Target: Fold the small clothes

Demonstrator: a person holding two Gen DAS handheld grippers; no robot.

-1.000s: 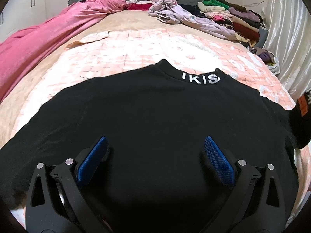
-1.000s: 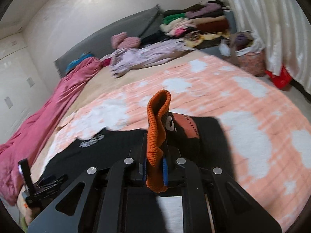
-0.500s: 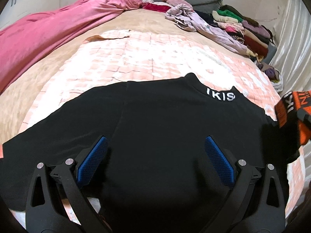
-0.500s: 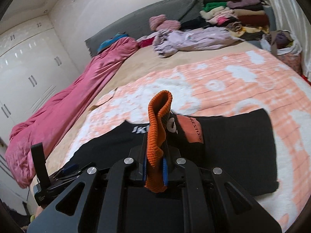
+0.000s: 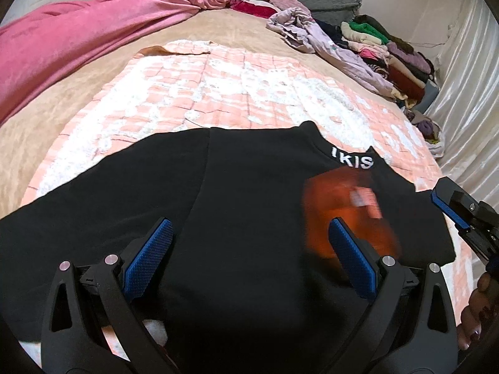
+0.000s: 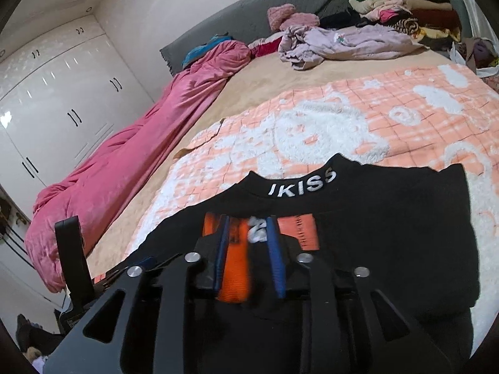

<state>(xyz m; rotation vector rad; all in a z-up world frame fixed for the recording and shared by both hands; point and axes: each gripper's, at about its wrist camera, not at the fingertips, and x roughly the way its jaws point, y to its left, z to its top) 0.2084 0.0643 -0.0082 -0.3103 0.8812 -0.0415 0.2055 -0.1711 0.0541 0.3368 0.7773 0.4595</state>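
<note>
Now orange cuff (image 6: 234,268) on black sweater (image 6: 389,218).

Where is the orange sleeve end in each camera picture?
Left wrist view: the orange cuff is a blur right of middle, on the black shirt, behind the left gripper's right-side finger.
Right wrist view: it sits low in the middle, between the right gripper's opening fingers.
Shared landmark: the white collar lettering just beyond it.
</note>
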